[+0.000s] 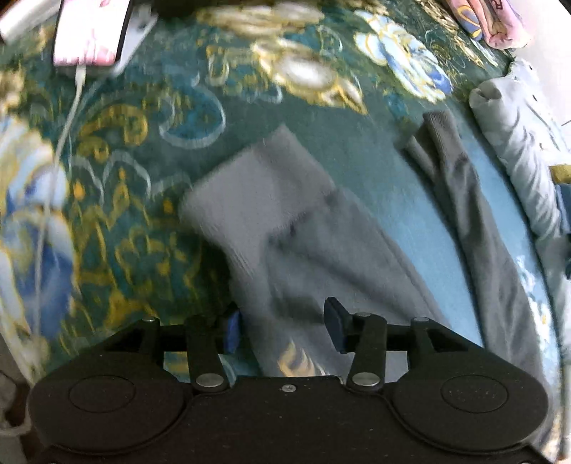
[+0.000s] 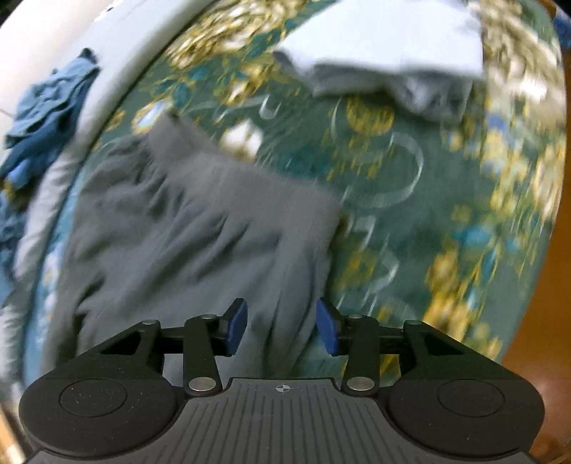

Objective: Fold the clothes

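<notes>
Grey garment (image 2: 200, 221) lies on green floral bedspread (image 2: 446, 200), cuffed end (image 1: 257, 182) outstretched. Left claw (image 1: 285, 326) and right claw (image 2: 282, 326) both spread open, fabric between pads, not clamped. No legible writing; frames blurred.

blur: both views smeared | hidden: grey cloth (image 1: 285, 250) runs under gripper body | cut off: pink box (image 1: 89, 32) at top edge | blue cloth (image 2: 46, 107) cut by left edge
</notes>
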Tool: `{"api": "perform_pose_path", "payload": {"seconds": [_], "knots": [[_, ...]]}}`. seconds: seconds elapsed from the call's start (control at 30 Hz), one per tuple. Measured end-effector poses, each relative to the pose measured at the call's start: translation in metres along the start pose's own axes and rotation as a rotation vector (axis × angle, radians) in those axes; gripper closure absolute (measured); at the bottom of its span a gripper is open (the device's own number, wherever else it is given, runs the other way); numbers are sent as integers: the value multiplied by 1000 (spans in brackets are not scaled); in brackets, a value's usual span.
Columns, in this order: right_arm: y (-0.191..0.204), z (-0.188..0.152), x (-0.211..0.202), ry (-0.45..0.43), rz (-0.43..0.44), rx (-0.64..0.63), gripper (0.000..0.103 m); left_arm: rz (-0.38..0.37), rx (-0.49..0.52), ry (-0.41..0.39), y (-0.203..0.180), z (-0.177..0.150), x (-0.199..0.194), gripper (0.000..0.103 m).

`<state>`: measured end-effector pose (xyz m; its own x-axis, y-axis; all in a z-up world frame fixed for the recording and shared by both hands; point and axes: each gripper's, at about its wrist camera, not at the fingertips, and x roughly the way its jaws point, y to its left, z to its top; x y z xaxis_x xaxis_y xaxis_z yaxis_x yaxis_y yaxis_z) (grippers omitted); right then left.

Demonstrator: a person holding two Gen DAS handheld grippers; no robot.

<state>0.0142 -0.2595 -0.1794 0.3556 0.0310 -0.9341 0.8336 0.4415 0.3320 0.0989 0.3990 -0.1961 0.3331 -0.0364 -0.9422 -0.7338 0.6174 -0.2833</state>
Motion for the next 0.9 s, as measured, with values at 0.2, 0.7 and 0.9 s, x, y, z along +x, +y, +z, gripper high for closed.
{"api": "perform_pose_path", "payload": {"seconds": [0.2,0.7,0.9], "knots": [[11,-33,23,83,49,40,61,-39,5,40,-5,-17,2,52],[38,-34,-11,24,77,-17,97,-44,84,-68,-26,-4,-30,102],[25,-43,6,77,-7,-38,97,24,134,-13,-10,-12,-11,101]]}}
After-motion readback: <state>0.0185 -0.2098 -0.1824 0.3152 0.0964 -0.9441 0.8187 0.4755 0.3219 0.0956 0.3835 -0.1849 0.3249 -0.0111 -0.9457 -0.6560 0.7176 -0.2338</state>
